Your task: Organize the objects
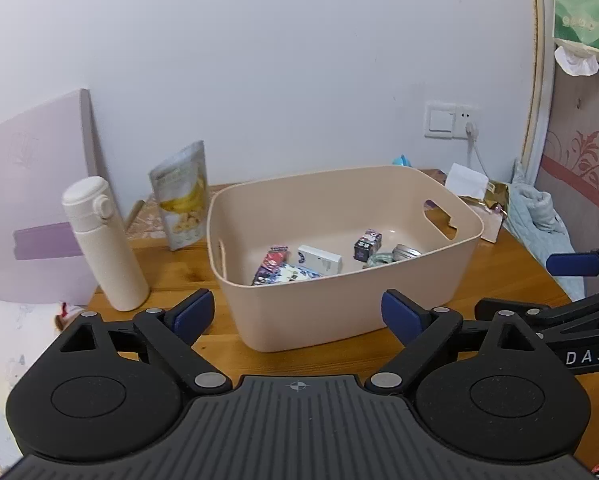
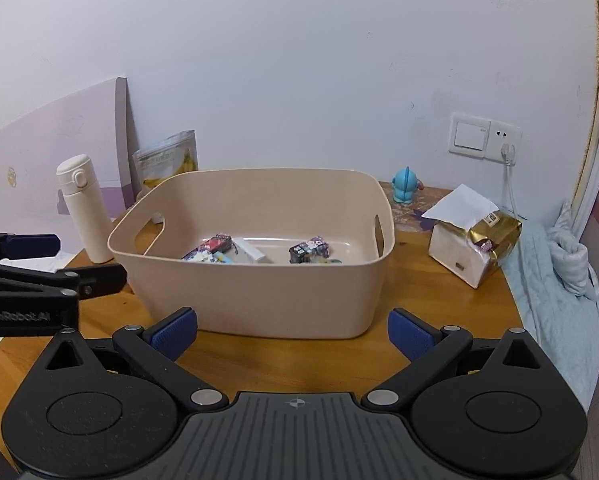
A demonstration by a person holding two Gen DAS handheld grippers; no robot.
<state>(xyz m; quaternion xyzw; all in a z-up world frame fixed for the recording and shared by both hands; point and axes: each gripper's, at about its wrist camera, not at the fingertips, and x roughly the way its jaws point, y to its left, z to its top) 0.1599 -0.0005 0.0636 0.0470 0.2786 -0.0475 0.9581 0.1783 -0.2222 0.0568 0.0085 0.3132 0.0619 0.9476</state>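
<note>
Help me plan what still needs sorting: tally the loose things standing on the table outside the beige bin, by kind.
Bottles: 1, the white flask
Snack bags: 1, the banana chip pouch
Tissue packs: 1, the gold-and-white pack
Toy figures: 1, the blue figurine
Total: 4, all outside the beige bin; both grippers are open and hold nothing.

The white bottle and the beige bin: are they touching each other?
Apart. In the left wrist view, bare wooden table shows between the white bottle and the beige bin; the right wrist view shows a gap too.
</note>
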